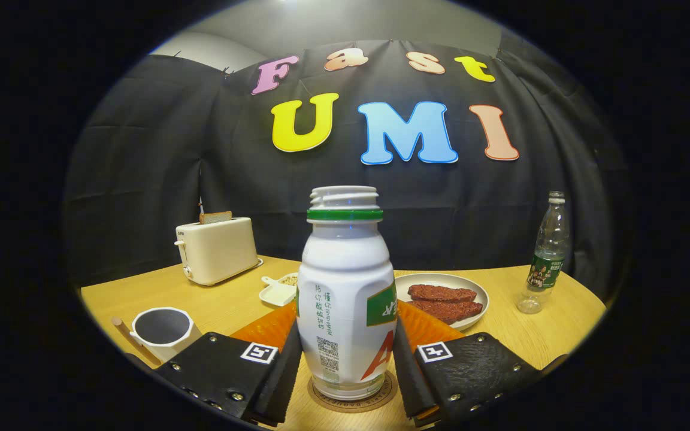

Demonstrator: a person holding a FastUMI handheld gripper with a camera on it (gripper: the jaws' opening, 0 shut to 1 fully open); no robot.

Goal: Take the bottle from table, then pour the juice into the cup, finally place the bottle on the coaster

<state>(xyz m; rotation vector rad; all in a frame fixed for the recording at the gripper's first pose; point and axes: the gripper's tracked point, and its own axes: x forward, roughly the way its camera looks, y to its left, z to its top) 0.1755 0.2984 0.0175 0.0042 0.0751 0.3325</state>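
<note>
The white bottle (pixel 345 299) stands straight up between the two fingers (pixel 345 371). It has no cap on, and a green ring goes round its neck. Its bottom sits on a round brown coaster (pixel 354 404), which lies on the wooden bench (pixel 560 335). One finger is on each side of the bottle, very close to its lower half. There looks to be a thin gap at the bottom on both sides, so it is hard to tell if the fingers are pinching the bottle or just standing next to it.

The cup (pixel 162 329) is off to the left of the left finger. It is white outside and dark inside, and it stands upright on the bench. A thin wooden stick (pixel 132 338) lies just beside it.

Beyond the fingers, on the left, is a cream toaster (pixel 216 248) with a slice of bread (pixel 215 216) poking out of the top. Nearer the bottle is a small white dish (pixel 279 290) with something grainy in it. Behind the bottle on the right is a round plate (pixel 477 299) with two dark red pieces of food (pixel 444 301) on it. Far out to the right stands a clear plastic bottle (pixel 545 254) with a green label.
</note>
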